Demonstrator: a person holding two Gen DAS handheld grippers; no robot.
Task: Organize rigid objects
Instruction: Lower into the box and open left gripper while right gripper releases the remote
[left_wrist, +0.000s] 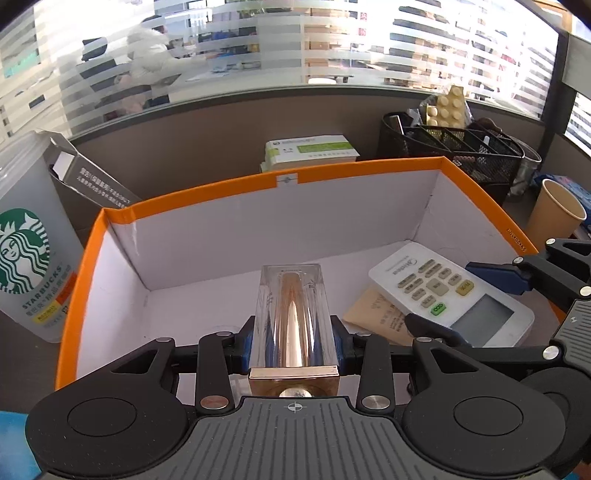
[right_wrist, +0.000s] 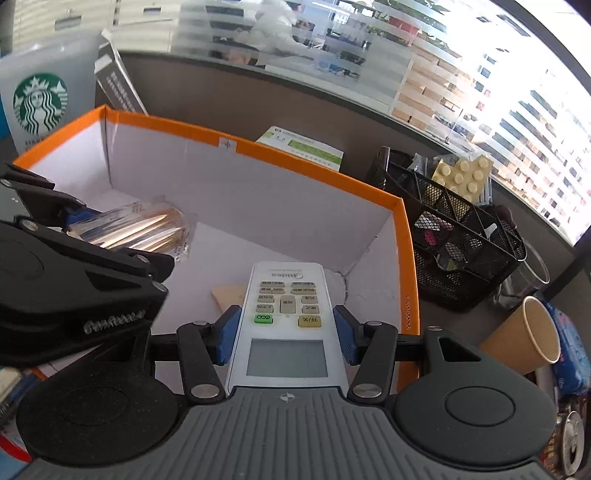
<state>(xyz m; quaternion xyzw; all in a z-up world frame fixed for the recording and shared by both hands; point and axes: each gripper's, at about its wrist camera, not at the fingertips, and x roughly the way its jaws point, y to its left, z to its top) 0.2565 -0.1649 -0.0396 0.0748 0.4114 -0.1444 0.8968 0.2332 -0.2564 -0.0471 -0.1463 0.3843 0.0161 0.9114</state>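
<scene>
The left gripper (left_wrist: 293, 347) is clamped on a clear bottle (left_wrist: 291, 317) with a copper core, its blue pads pressed to both sides, holding it over the near left part of an orange-rimmed box (left_wrist: 184, 192) on the bench. The right gripper (right_wrist: 288, 332) is closed on a white remote (right_wrist: 284, 317), which it holds over the right side of the same box, above a tan packet (right_wrist: 227, 295) lying on the box floor. A Starbucks cup (left_wrist: 29, 251) stands left of the box, and a mesh organizer (right_wrist: 458, 236) and paper cup (right_wrist: 528, 336) stand right of it
</scene>
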